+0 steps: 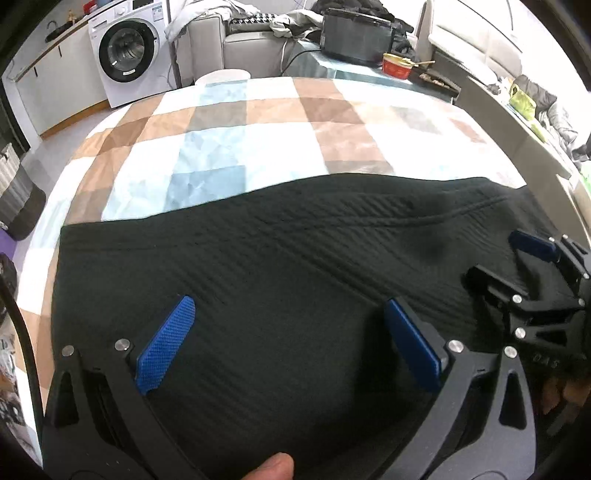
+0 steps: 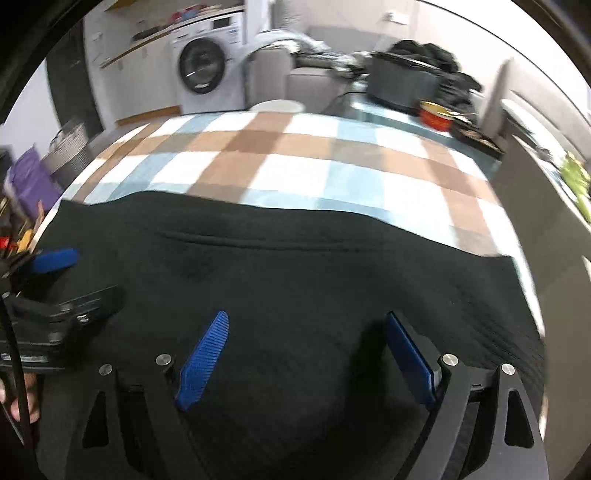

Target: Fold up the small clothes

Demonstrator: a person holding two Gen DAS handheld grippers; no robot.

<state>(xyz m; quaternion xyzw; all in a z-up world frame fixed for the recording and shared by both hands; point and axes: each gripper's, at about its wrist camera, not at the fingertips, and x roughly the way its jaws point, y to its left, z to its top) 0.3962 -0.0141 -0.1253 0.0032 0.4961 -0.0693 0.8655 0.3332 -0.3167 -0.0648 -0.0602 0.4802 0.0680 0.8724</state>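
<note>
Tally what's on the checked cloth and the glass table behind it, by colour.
Black: 2, garment and box
Red: 1, bowl
Dark: 1, tray
Total: 4

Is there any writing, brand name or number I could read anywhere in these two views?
None can be read.
White front-loading washing machine: a label and panel markings, too small to read.
Red round bowl: markings too blurred.
Purple package: blurred, nothing legible.
</note>
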